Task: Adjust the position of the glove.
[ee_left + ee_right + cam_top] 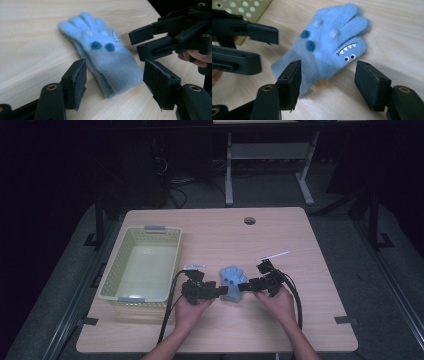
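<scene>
A light blue knitted glove [232, 276] lies flat on the wooden table, its fingers pointing away from the person. It has dark blue dots and a toothy monster face [348, 51]. In the left gripper view a second layer shows under the glove [105, 50]. My left gripper [220, 290] comes in from the left at the cuff. Its jaws [115, 75] stand open either side of the cuff, and the pads do not touch it. My right gripper [243, 287] comes in from the right, open [328, 77], with its jaws astride the glove's [332, 47] lower edge.
A pale yellow-green plastic basket [107, 280] stands on the table's left part, close to my left hand; its perforated wall [249, 7] shows behind the left gripper's jaws [262, 42]. A round cable hole [249, 220] lies at the table's far side.
</scene>
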Available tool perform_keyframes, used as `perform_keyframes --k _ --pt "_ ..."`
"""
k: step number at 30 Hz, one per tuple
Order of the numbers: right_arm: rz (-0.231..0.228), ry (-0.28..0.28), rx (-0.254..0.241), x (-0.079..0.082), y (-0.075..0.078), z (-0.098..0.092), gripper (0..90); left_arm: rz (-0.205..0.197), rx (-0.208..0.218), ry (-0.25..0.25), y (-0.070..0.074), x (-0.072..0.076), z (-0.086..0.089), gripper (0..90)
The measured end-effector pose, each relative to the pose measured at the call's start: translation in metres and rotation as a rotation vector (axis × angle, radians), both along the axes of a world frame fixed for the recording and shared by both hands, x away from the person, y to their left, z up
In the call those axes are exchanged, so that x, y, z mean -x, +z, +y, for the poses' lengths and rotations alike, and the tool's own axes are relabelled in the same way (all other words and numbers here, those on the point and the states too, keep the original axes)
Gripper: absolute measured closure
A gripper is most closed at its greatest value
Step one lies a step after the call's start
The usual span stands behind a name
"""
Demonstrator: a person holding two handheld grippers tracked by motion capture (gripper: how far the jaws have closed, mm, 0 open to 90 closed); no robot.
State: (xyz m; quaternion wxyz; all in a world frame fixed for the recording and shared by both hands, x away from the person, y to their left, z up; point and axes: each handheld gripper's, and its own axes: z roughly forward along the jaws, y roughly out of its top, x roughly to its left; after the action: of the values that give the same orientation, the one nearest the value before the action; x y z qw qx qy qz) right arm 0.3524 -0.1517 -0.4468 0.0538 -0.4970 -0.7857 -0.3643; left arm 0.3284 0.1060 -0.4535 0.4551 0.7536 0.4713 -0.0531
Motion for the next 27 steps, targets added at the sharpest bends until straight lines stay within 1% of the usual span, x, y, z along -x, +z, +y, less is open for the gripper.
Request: perform_keyframes --k 1,3,5,7,8,12,13,14,16,17,18,20,21,23,24,25,27 --pt "0.013 -0.004 -0.009 0.000 -0.001 0.000 38.3 0.020 0.007 0.005 -0.002 -0.001 -0.001 35.6" --pt "0.019 -0.008 -0.020 0.000 -0.004 0.000 38.4 0.042 0.010 0.001 -0.004 -0.003 -0.002 36.7" --pt "0.024 -0.015 -0.045 0.001 -0.004 0.000 39.4 0.052 0.015 0.009 -0.005 -0.004 -0.003 37.7" --pt "0.035 -0.022 -0.056 0.001 -0.005 0.000 40.1 0.056 0.013 0.010 -0.006 -0.006 -0.003 38.9" --pt "0.044 -0.030 -0.059 0.001 -0.006 0.000 40.3 0.065 0.015 0.011 -0.007 -0.007 -0.002 39.4" --pt "0.064 -0.047 -0.108 0.003 -0.011 -0.003 41.7 0.120 0.044 0.027 -0.012 -0.011 -0.001 42.3" --pt "0.077 -0.056 -0.118 0.004 -0.012 -0.004 41.8 0.130 0.054 0.023 -0.012 -0.011 -0.001 42.7" --pt "0.075 -0.053 -0.123 0.004 -0.013 -0.004 41.9 0.139 0.065 0.025 -0.013 -0.012 -0.001 43.5" --pt "0.091 -0.055 -0.116 0.005 -0.012 -0.004 42.0 0.142 0.066 0.024 -0.012 -0.012 -0.001 43.7" --pt "0.103 -0.061 -0.123 0.007 -0.011 -0.003 42.5 0.153 0.069 0.025 -0.013 -0.012 -0.001 43.7" --pt "0.096 -0.059 -0.123 0.007 -0.011 -0.003 42.8 0.163 0.074 0.028 -0.014 -0.012 -0.001 43.5" --pt "0.102 -0.062 -0.129 0.008 -0.011 -0.002 43.3 0.191 0.075 0.025 -0.016 -0.013 -0.001 42.9" --pt "0.098 -0.053 -0.126 0.007 -0.012 -0.002 44.4 0.201 0.074 0.023 -0.017 -0.013 -0.001 42.9" --pt "0.127 -0.052 -0.130 0.007 -0.012 0.001 47.5 0.212 0.071 0.018 -0.019 -0.013 -0.001 44.4" --pt "0.127 -0.049 -0.123 0.007 -0.014 0.002 47.9 0.215 0.071 0.018 -0.019 -0.013 -0.001 45.8" --pt "0.140 -0.054 -0.126 0.007 -0.014 0.003 48.4 0.218 0.071 0.017 -0.019 -0.013 -0.001 46.5" --pt "0.144 -0.061 -0.140 0.006 -0.016 0.003 49.2 0.222 0.073 0.013 -0.020 -0.014 -0.001 49.5"
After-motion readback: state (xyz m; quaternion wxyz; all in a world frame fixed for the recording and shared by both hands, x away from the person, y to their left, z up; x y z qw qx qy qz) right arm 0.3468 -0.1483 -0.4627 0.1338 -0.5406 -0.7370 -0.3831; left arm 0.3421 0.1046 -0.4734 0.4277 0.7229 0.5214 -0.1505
